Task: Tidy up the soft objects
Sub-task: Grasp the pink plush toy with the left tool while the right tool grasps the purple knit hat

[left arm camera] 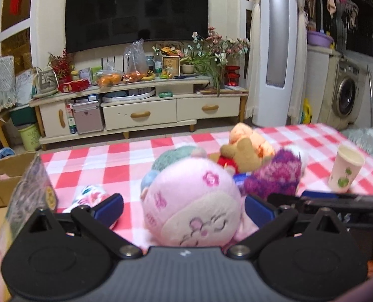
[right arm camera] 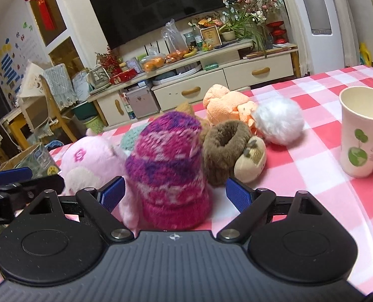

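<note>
A pile of soft toys lies on the pink checked tablecloth [left arm camera: 116, 161]. My left gripper [left arm camera: 184, 207] is open, its blue pads on either side of a pink plush head [left arm camera: 194, 206] with a sleepy face. My right gripper [right arm camera: 175, 192] is open around a magenta-purple knitted hat [right arm camera: 169, 168]; neither pad clearly presses it. Behind lie a brown furry ring toy [right arm camera: 224, 148], an orange plush [right arm camera: 226, 103], a white fluffy ball [right arm camera: 278, 120] and a teal knitted piece [left arm camera: 179, 154]. The pink plush also shows in the right wrist view [right arm camera: 91, 163].
A paper cup [right arm camera: 362, 133] with a green plant print stands upright on the right of the table. A cardboard box [left arm camera: 3, 176] and a printed bag [left arm camera: 30, 191] sit at the left edge. A TV cabinet [left arm camera: 141, 110] stands beyond the table.
</note>
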